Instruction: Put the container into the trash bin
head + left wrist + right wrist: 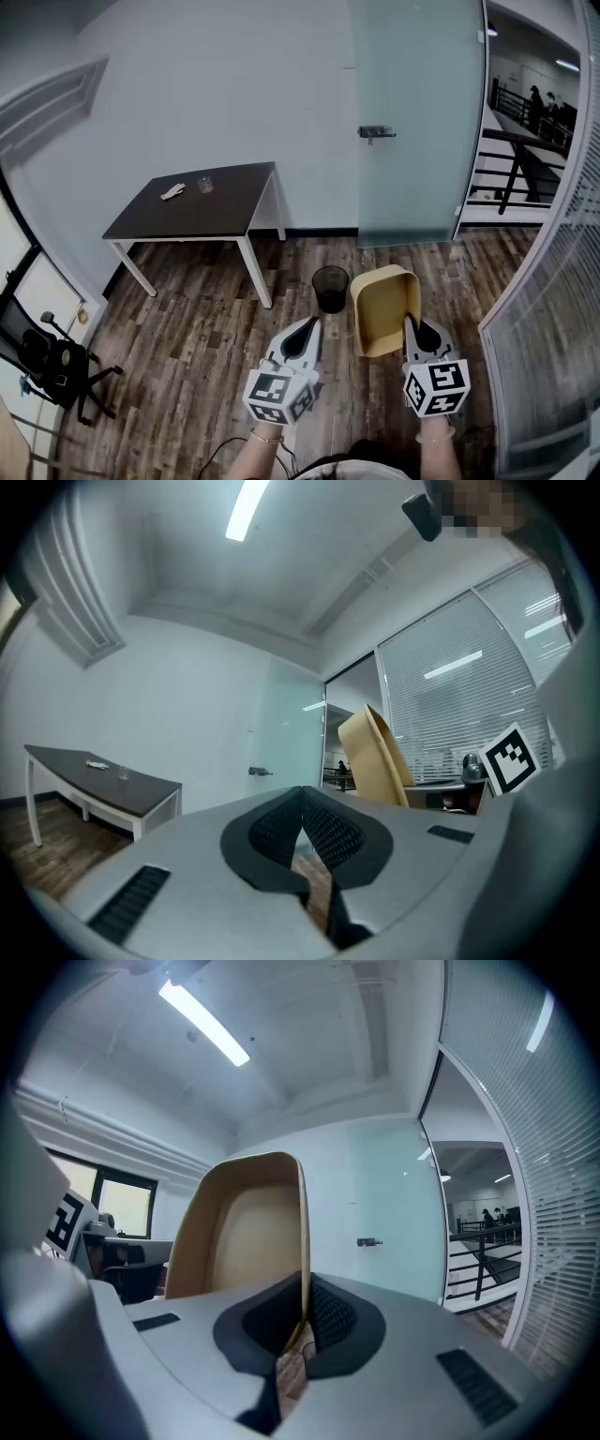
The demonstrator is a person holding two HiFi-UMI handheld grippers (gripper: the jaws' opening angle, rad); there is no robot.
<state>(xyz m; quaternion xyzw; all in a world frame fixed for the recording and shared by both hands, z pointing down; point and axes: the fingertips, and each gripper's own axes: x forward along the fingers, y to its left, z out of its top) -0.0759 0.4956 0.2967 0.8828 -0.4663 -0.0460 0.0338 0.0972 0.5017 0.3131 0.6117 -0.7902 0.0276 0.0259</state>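
Note:
A tan paper container point(384, 309) hangs in the air on its side, its open mouth facing up toward the head view. My right gripper point(412, 326) is shut on its right wall; in the right gripper view the container's wall point(302, 1232) runs down between the pads. A small black trash bin point(330, 288) stands on the wood floor just left of the container, beyond my left gripper point(307, 330). The left gripper point(302, 829) is shut and empty, and the container point(375, 761) shows to its right in the left gripper view.
A dark table point(197, 202) with white legs stands at the back left, with a glass point(204, 185) and a white scrap on it. A frosted glass door point(417, 122) is straight ahead, a blinds-covered glass wall point(553, 309) to the right, and a black chair base point(56, 366) at the left.

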